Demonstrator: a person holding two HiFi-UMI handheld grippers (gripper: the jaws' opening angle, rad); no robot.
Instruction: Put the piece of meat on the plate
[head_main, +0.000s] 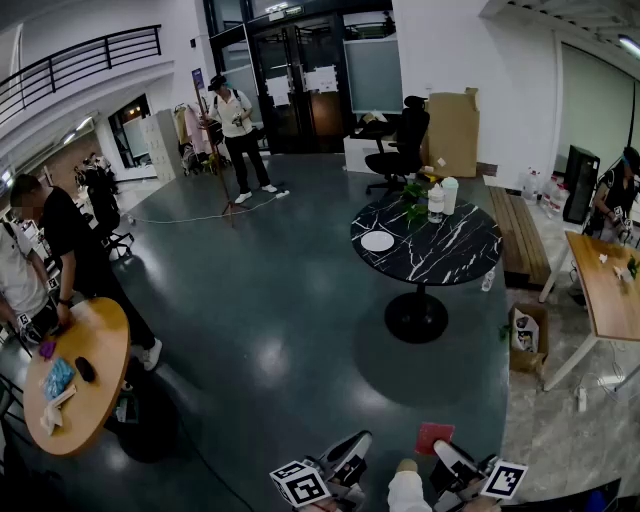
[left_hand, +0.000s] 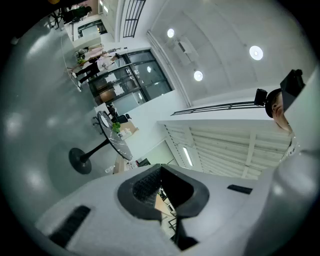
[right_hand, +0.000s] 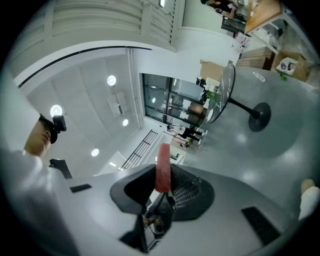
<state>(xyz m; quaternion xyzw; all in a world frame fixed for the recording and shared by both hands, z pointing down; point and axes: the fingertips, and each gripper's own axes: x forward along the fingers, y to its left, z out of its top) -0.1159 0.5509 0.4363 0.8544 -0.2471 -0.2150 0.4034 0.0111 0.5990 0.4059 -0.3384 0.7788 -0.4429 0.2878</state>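
R gripper is clamping the red meat piece, L gripper is idling w/ jaws together, empty; pickup done, white plate on marble table is sitting well apart, awaiting drop-off.

A glossy dark floor spreads around a round black marble table. Glass doors stand behind, a round wooden table sits left, and perhaps cardboard leans against the white wall.
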